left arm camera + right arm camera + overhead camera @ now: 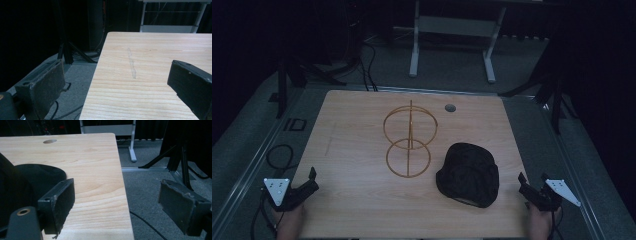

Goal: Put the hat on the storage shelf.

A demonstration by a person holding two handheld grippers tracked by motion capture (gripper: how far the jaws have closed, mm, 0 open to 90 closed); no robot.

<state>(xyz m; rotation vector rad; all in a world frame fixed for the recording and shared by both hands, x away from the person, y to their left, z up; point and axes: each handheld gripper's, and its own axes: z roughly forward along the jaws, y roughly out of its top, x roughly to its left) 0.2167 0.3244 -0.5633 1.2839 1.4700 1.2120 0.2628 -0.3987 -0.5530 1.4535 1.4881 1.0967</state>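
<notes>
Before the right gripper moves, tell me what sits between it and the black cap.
Nothing visible does. The right gripper hangs open at the table's right edge, and only bare wood lies between it and the black cap just to its left. The wire stand is farther in, beyond the cap, off that path.

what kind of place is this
Probably a dim lab or recording studio: a bare wooden table on grey carpet, black tripod stands at its sides, a white frame desk behind, cables on the floor.
</notes>
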